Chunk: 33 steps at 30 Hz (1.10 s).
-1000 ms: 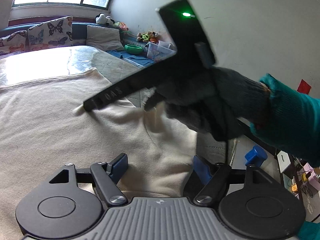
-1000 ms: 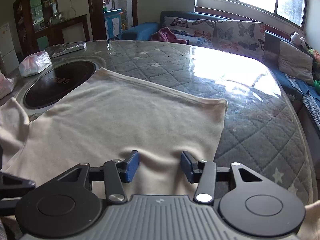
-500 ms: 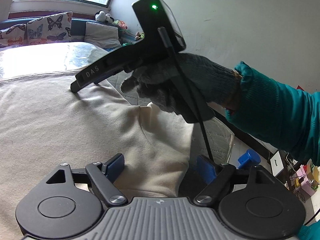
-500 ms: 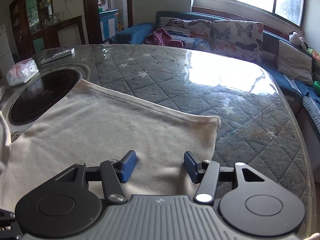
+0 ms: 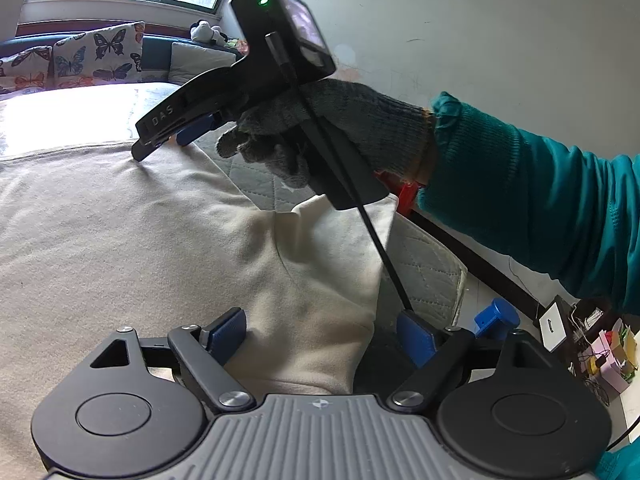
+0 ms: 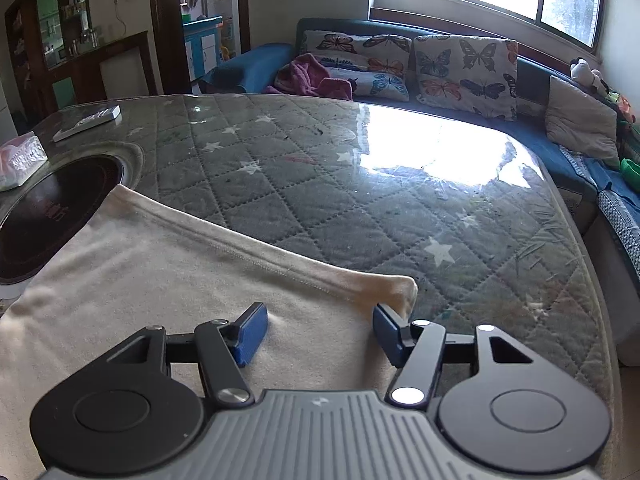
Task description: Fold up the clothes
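A cream garment (image 5: 120, 232) lies spread flat on a grey quilted table (image 6: 360, 208). My left gripper (image 5: 320, 336) is open and low over the garment's sleeve (image 5: 320, 280), the blue pads on either side of it. My right gripper (image 6: 320, 330) is open just above the garment's hem corner (image 6: 396, 286), its pads straddling the cloth there. In the left wrist view the right gripper (image 5: 176, 136) shows from the side, held by a grey-gloved hand (image 5: 332, 128), its tips down at the garment's far edge.
A dark round hotplate (image 6: 44, 216) is set in the table at the left, partly under the garment. A tissue pack (image 6: 20, 158) and a remote (image 6: 88, 120) lie beyond it. A sofa with butterfly cushions (image 6: 440, 68) runs behind the table. The table edge (image 5: 460, 280) drops off at the right.
My right gripper has moved forward along the garment to its far hem corner. My left gripper has stayed open over the sleeve.
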{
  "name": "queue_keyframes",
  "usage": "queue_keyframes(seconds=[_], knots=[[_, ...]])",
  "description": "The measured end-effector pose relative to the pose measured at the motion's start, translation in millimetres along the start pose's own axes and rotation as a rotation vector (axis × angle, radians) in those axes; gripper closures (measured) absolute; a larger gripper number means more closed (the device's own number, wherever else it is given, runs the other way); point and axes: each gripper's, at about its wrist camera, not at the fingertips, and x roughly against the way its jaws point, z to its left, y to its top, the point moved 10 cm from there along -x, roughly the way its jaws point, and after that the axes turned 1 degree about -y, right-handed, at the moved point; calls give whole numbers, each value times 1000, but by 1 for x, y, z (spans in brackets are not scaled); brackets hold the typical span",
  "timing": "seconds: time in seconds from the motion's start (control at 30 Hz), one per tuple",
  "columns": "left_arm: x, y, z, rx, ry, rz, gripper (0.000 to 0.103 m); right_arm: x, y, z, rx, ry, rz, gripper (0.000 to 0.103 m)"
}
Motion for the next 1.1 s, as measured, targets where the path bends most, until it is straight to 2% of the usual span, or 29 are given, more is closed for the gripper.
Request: queue_keyframes(seconds=[0.2,0.33,0.5,0.57,0.67,0.8,0.97,1.1], knots=[[5,1,-1,4,19,-4,17,33,-6,3,17,4,-33,44],[19,4,0,-8,42,-37,17,58,-23,14,62,11,-37,44],[44,13,21,21,128,-95,17,81,-43,35,82,49,-48,46],[54,14,36,51,175,-109,17,86,-52,45,76,83,-46,50],[69,11,59,95,244,-119,17,85,-66,53,76,102,-24,50],[81,3,82,138,311,-112,17,78,-78,45,60,74,19,50],[92,-8,96,166,331,-108,17,72,-61,34,23,73,-7,50],[95,-10,95,163,330,-110,17,49,-53,31,11,78,18,50]])
